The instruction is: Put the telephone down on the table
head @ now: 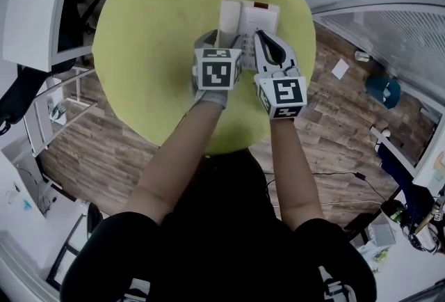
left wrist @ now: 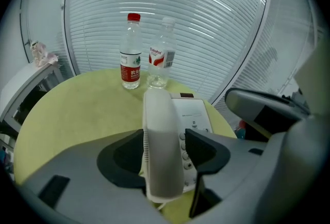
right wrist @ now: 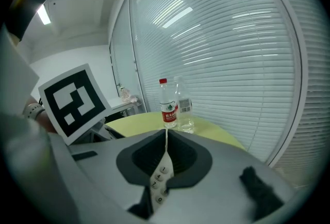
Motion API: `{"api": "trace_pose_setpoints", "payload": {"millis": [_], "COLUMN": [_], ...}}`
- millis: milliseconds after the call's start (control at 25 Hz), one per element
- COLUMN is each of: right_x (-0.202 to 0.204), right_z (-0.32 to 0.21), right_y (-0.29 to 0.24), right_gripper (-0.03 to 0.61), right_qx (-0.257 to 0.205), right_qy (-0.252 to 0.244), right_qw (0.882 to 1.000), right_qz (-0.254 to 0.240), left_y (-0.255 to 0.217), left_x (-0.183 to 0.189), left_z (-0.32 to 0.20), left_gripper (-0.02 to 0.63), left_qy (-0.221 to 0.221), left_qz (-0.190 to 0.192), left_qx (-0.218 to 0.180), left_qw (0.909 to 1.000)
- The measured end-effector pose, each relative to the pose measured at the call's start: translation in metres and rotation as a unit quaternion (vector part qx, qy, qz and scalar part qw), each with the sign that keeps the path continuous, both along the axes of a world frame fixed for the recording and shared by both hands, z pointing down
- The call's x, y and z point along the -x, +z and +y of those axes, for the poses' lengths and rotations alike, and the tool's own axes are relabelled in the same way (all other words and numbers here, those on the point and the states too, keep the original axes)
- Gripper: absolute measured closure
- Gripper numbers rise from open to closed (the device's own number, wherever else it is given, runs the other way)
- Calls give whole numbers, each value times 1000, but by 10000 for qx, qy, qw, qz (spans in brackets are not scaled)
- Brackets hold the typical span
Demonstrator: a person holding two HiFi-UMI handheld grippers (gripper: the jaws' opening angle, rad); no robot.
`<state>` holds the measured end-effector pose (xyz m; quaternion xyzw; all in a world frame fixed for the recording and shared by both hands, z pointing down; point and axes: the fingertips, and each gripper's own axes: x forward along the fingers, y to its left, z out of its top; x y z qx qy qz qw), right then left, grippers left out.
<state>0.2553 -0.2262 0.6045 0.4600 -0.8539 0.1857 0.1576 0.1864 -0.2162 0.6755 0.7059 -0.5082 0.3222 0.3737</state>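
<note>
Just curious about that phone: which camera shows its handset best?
The left gripper view: the handset lies full-length between the left claw's jaws. The head view shows only its far end. The right gripper view shows just the telephone's keypad edge.

bright even light; dark fisheye edges; left claw [left wrist: 165, 158] soft-focus

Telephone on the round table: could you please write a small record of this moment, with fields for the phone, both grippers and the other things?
telephone base: appears to rest on the yellow-green table, toward its far side
handset: lying on the left side of the base
left gripper: jaws apart on either side of the handset, not pressing it
right gripper: shut on an edge of the telephone base, by the keypad
bottles: red-capped water bottle and clear bottle, upright, side by side beyond the phone
</note>
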Motion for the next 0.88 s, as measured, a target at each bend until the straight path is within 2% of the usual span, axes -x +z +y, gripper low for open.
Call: {"api": "trace_pose_setpoints", "payload": {"millis": [200, 520, 880], "right_x": [0, 0, -3], "right_z": [-1, 1, 5], "right_y": [7, 11, 6], "right_gripper": [558, 558, 558], "right_qx": [79, 115, 150], "right_qy": [13, 43, 113], "right_qw": [10000, 9999, 9998], "right_qz": [-19, -8, 31], "left_y": [19, 26, 19], "left_x": [-2, 2, 2], "left_z": [-6, -10, -5], "left_gripper": [359, 370, 396], "left_qy": [-99, -135, -260], "left_qz": [-44, -452, -280], "left_qx": [181, 176, 229], "left_qw": [9998, 9987, 9990]}}
